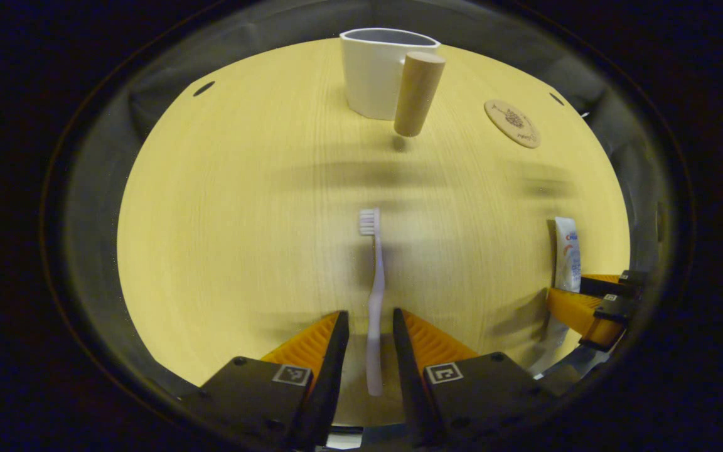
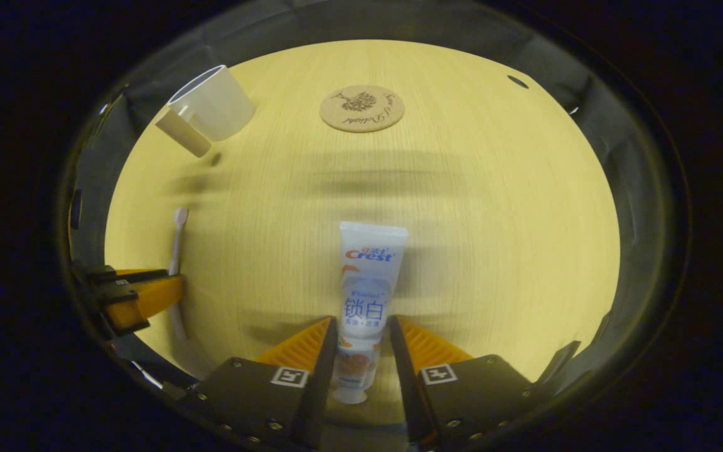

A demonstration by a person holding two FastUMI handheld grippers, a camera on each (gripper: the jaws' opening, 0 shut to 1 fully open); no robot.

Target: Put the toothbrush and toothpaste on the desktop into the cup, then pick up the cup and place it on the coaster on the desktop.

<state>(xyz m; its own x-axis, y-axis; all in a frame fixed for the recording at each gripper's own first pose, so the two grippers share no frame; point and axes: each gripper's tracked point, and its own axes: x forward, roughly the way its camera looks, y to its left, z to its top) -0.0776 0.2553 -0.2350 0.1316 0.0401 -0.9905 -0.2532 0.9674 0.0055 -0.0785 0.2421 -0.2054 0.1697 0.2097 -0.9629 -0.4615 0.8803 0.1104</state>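
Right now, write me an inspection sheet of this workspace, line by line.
Surface: round light wooden desktop, with small dark holes near its far edge.
Job's things: toothbrush lying flat, bristles toward the cup; toothpaste lying flat; white cup upright, wooden handle; coaster bare, apart from the cup.
Clutter: nothing seen.
Grippers: left gripper straddles the toothbrush handle with gaps either side; right gripper has its fingers close along the toothpaste, contact unclear.
Cables: nothing seen.
Surroundings: dark booth wall beyond the desktop.
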